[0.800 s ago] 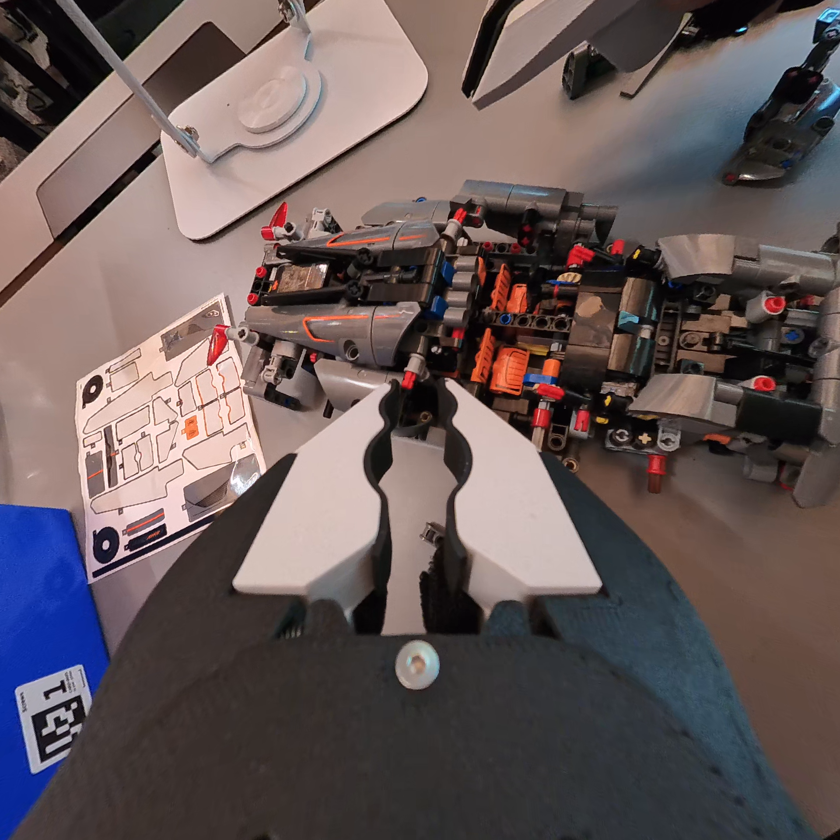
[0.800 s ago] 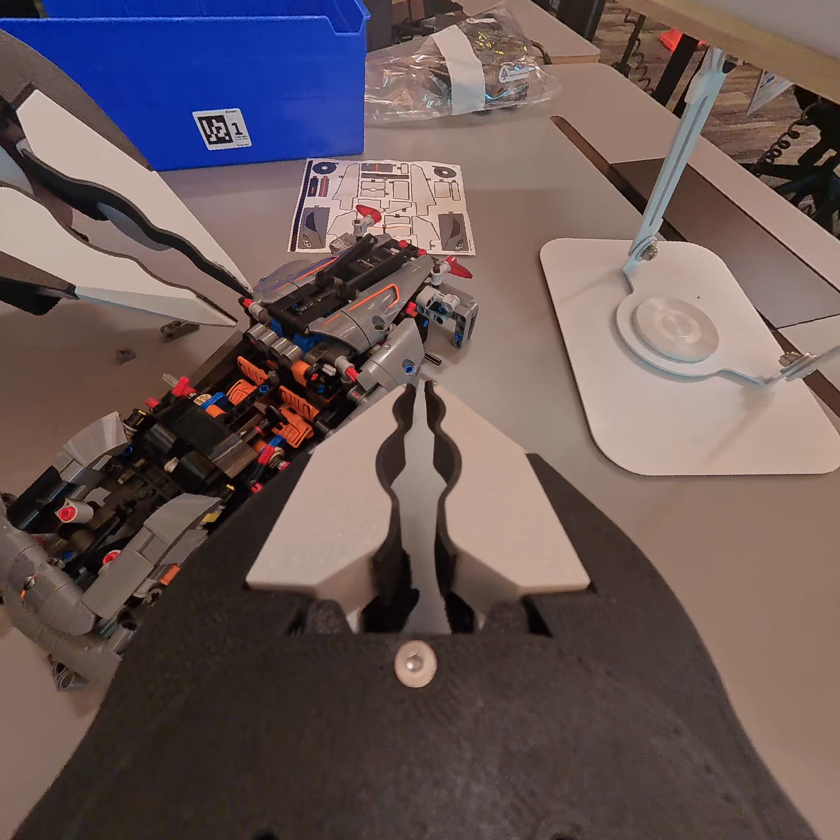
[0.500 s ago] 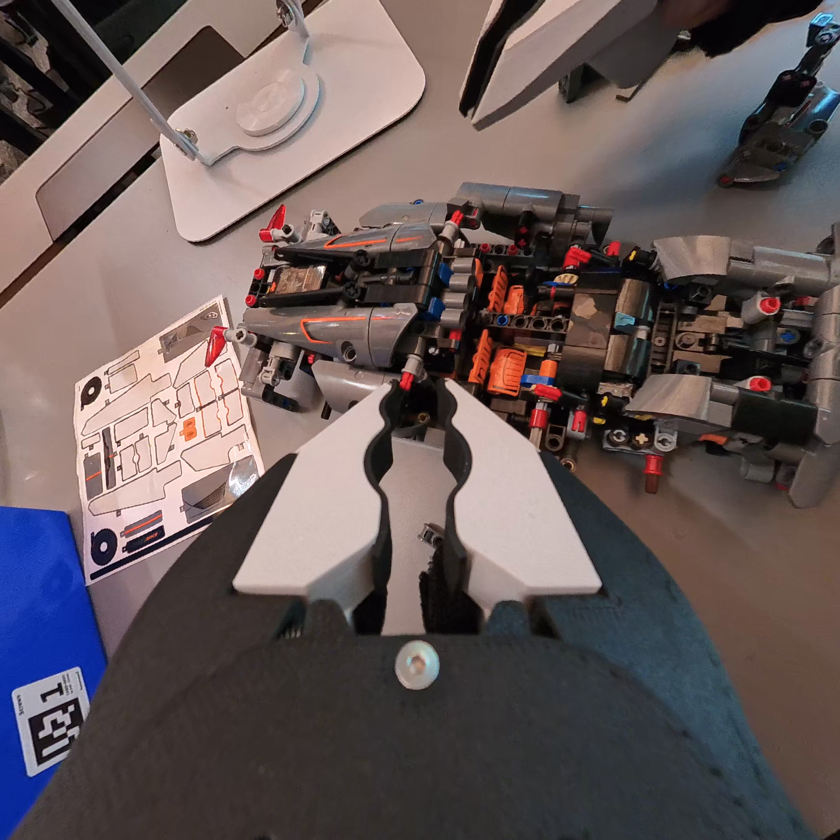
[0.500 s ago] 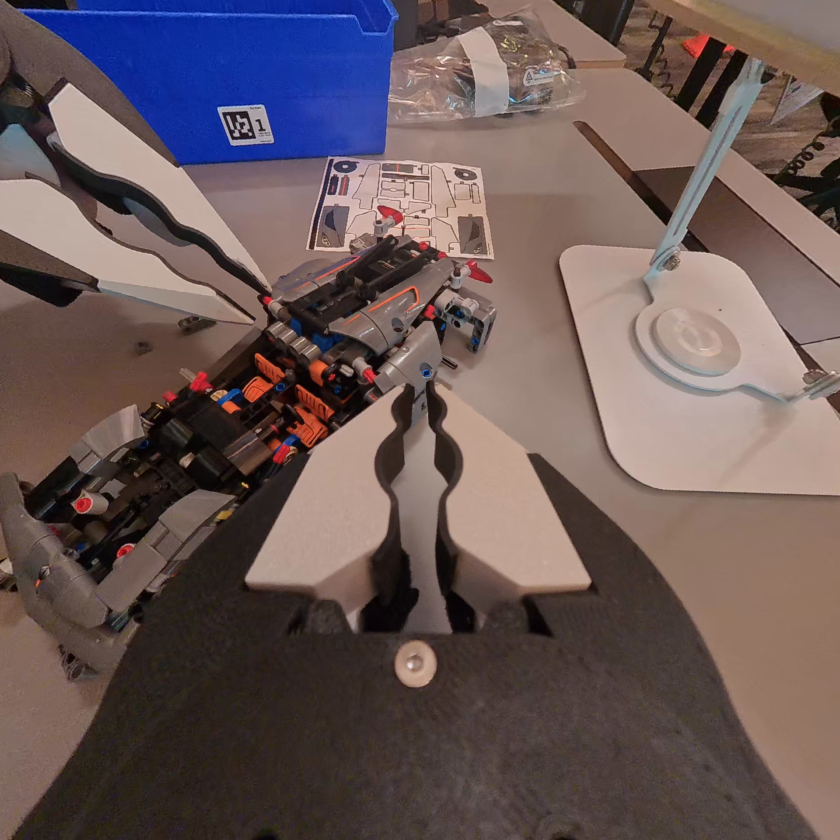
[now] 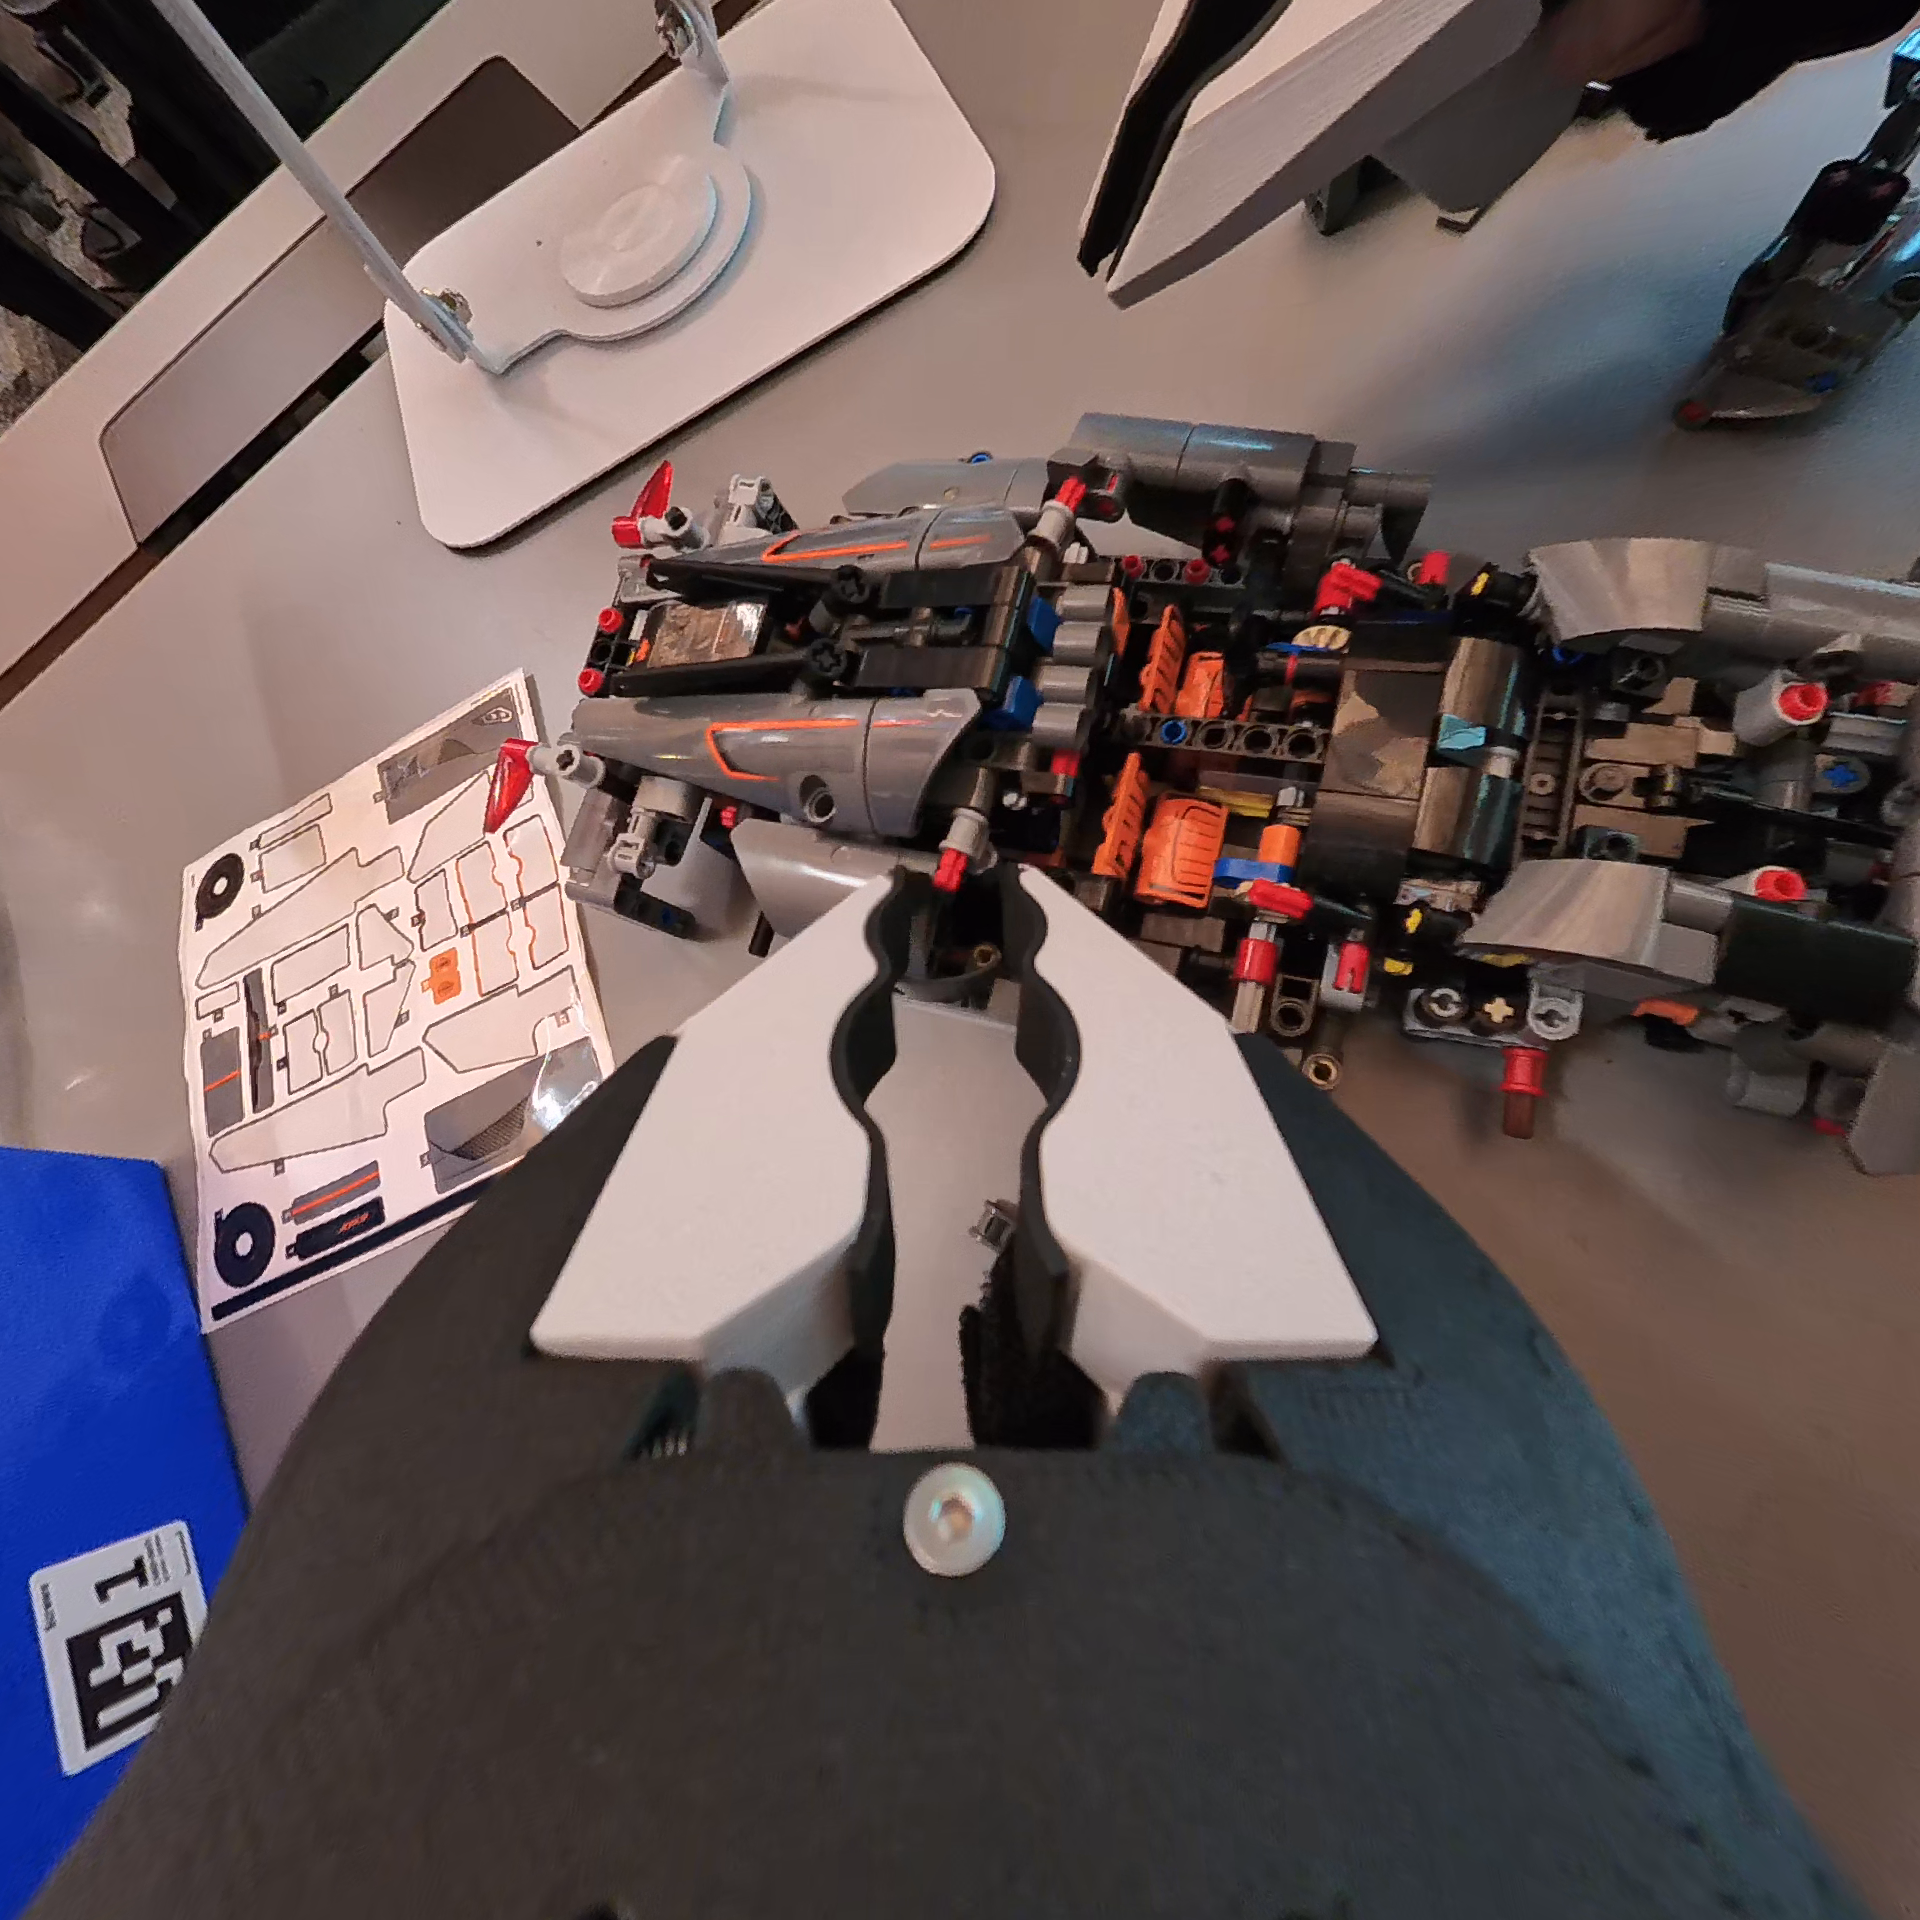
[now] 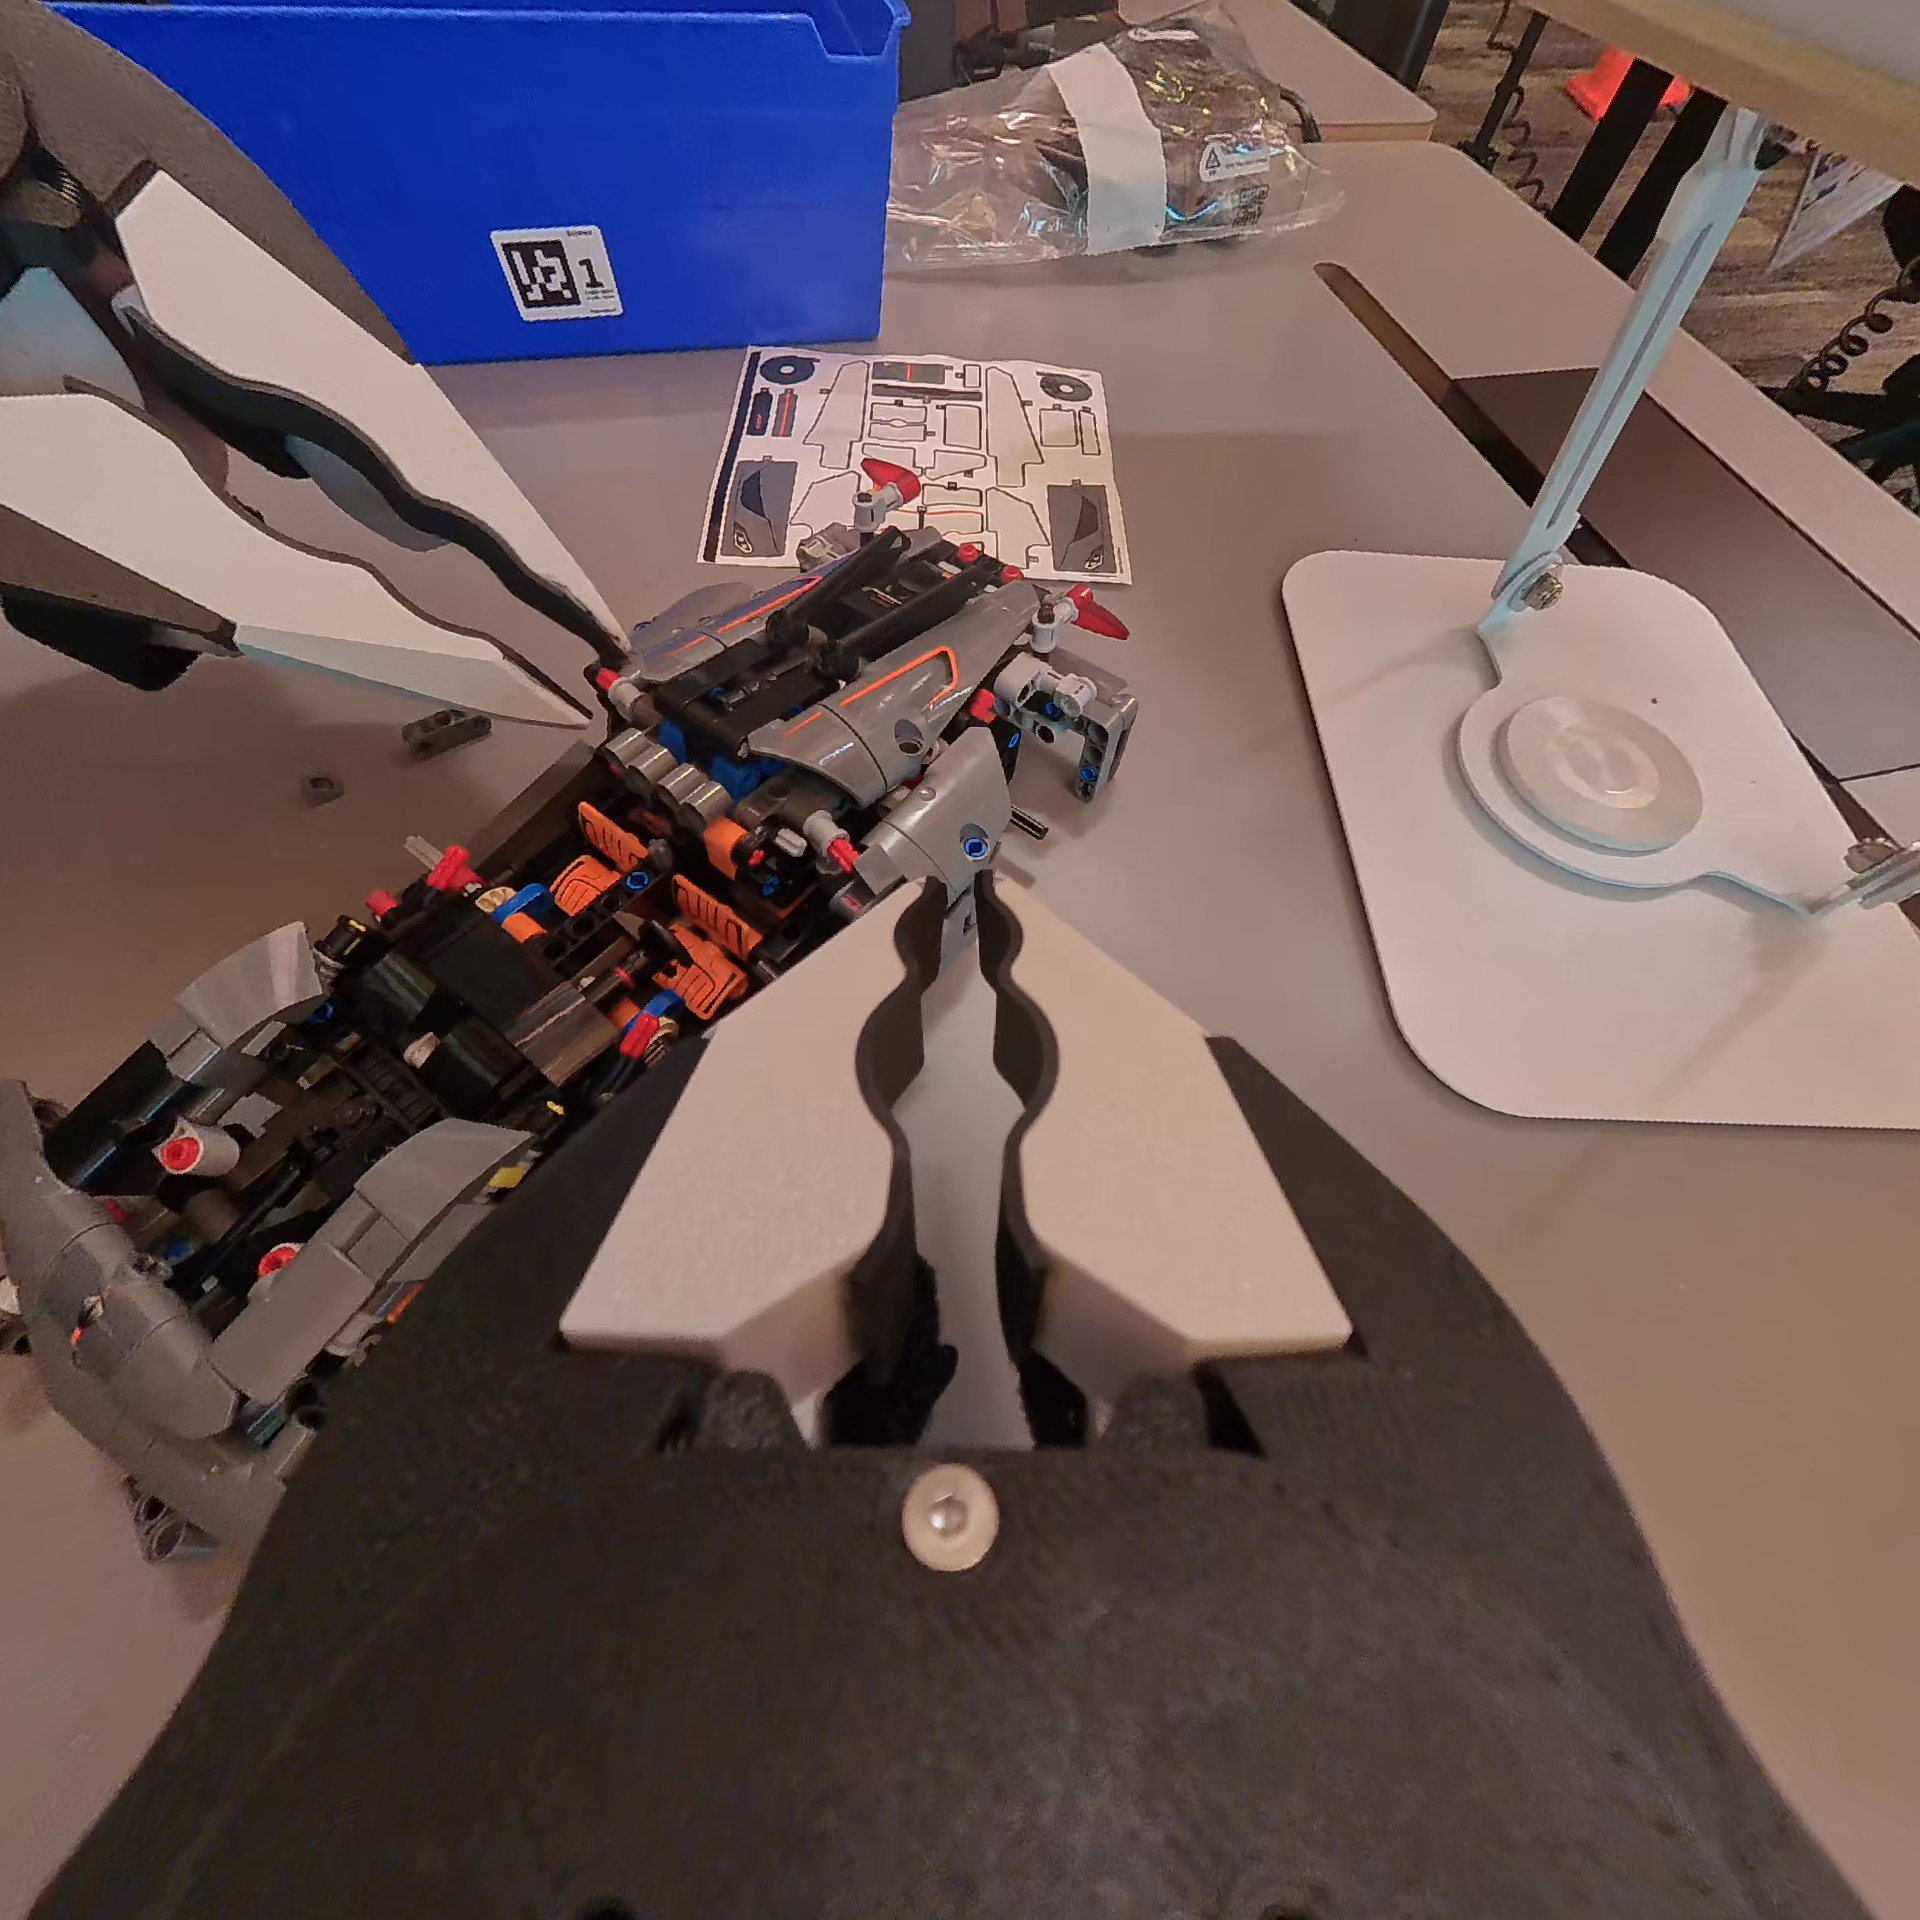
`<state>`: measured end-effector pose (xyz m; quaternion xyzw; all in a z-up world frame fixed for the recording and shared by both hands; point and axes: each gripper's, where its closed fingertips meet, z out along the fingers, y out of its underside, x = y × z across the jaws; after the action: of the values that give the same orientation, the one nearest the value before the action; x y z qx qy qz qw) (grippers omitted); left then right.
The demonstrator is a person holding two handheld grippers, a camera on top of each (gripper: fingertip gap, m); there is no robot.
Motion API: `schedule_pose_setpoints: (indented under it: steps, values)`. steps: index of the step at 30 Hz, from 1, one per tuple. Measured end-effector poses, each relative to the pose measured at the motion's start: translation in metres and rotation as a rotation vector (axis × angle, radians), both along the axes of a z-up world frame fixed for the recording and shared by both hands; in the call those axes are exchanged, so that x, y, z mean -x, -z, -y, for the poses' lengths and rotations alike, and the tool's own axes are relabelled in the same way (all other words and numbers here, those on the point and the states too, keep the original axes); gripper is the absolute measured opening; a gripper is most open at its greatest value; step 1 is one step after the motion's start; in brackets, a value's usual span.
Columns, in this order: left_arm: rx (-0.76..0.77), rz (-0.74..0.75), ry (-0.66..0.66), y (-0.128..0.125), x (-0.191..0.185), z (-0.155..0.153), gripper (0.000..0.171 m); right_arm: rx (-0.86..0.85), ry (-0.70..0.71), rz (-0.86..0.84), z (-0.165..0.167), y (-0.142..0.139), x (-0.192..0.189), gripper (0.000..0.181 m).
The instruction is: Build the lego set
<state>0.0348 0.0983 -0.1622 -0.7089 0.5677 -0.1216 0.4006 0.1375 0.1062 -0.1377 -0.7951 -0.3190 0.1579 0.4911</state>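
The partly built grey, black and orange lego car (image 5: 1195,727) lies on the grey table and also shows in the right wrist view (image 6: 727,748). My left gripper (image 5: 956,894) is closed to a narrow gap on the car's near side, around a red pin and a dark arch part. It also shows in the right wrist view (image 6: 603,681), with its tips against the car's edge. My right gripper (image 6: 953,904) is shut, its tips just below a grey fender panel (image 6: 935,821) on the car's other side. In the left wrist view the right gripper (image 5: 1101,275) hangs a little beyond the car.
A sticker sheet (image 5: 374,987) lies by the car's end. A blue bin (image 6: 520,156) and a plastic bag (image 6: 1112,156) stand behind it. A white stand base (image 6: 1590,831) is on the right. A second lego assembly (image 5: 1808,291) and small loose parts (image 6: 447,727) lie nearby. My hands' fingertips stand some 11 cm from each other.
The right gripper has drifted slightly closer to the car. The left gripper and the car have stayed in place.
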Motion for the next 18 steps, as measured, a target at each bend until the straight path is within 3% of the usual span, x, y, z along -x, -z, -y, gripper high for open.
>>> schedule_pose_setpoints:
  steps: [18]
  values:
    - [0.003,-0.004,0.0,-0.0005,-0.0006,-0.0028,0.013,0.001,0.006,-0.003,-0.0007,0.0001,-0.0022,0.004]
